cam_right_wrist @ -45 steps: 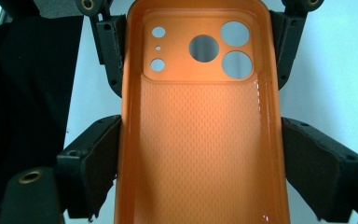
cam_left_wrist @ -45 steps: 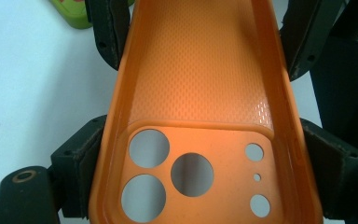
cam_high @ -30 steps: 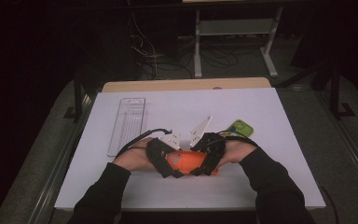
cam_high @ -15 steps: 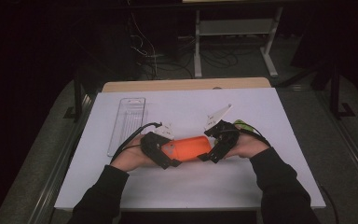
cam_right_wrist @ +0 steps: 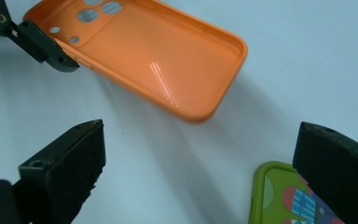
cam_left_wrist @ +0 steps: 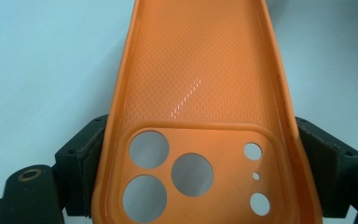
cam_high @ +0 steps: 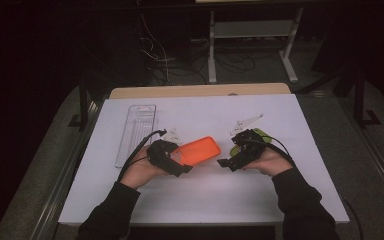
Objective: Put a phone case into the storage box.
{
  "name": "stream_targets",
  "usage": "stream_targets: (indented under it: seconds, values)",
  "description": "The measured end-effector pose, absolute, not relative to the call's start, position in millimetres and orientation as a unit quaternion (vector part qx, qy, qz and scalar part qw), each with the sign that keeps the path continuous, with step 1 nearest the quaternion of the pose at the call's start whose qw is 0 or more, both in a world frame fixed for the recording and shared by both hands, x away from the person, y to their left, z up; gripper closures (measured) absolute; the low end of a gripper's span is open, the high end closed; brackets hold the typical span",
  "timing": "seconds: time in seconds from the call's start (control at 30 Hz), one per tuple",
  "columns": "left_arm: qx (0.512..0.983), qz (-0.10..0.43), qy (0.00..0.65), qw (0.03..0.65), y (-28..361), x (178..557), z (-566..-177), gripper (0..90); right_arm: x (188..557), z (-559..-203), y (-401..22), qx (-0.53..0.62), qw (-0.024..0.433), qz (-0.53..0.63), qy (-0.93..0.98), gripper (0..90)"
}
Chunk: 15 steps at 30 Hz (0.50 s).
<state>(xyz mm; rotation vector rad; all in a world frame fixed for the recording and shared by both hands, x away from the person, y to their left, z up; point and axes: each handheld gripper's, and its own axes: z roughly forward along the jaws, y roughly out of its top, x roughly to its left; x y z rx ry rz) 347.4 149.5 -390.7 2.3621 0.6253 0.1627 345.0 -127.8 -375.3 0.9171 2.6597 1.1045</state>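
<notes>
My left gripper [cam_high: 179, 161] is shut on an orange phone case [cam_high: 199, 150] at its camera-hole end and holds it just over the white table. In the left gripper view the pads [cam_left_wrist: 86, 154] press on both long sides of the case [cam_left_wrist: 200, 70], whose hollow inside faces up. My right gripper [cam_high: 228, 162] stands open a little to the right of the case's free end. Its jaws have just been opening and nothing is between them [cam_right_wrist: 200, 158]. The right gripper view shows the case [cam_right_wrist: 158, 51] ahead and a green-cased phone [cam_right_wrist: 279, 196] by the right jaw.
A clear plastic tray [cam_high: 136, 132] lies on the table's left part, beyond my left hand. The green phone [cam_high: 260, 134] lies behind the right hand. A wooden strip [cam_high: 200, 91] runs along the far edge, with dark floor, cables and a table frame beyond.
The two grippers were close together at the orange case. The right gripper has come off the case and moved away to the right, and the case stays in the left gripper.
</notes>
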Motion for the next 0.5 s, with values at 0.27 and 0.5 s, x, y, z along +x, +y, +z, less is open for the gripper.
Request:
stream_targets:
  seconds: [0.27,0.5]
  values:
    - [0.898,0.074,0.263,0.344,152,347,-387,15.5,333,-392,-121,0.342,0.079,0.373,0.859,0.0]
    - [0.896,0.080,0.265,0.346,153,347,-385,15.5,335,-413,-115,0.381,0.106,0.395,0.829,0.0]
